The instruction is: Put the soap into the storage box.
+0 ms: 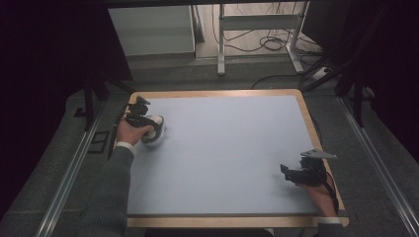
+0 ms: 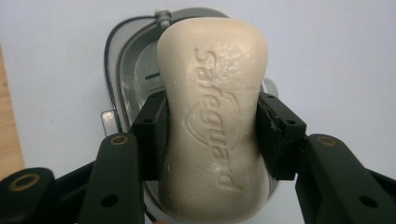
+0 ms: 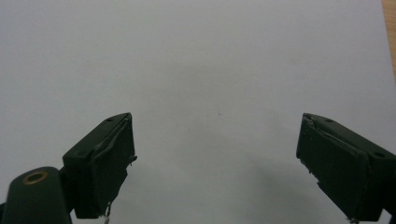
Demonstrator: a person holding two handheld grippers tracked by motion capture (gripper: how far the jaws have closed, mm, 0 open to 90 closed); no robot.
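Cream soap bar (image 2: 212, 121) sits clamped in the left gripper (image 2: 211, 135), above a dish (image 2: 126, 70).

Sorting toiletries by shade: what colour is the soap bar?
Cream soap bar, clearest in the left gripper view.

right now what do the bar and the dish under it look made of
The cream oval bar looks like solid soap: matte, waxy, with a brand name pressed into its face. The grey oval dish seems moulded plastic, smooth with a slight sheen, though coated metal is possible.
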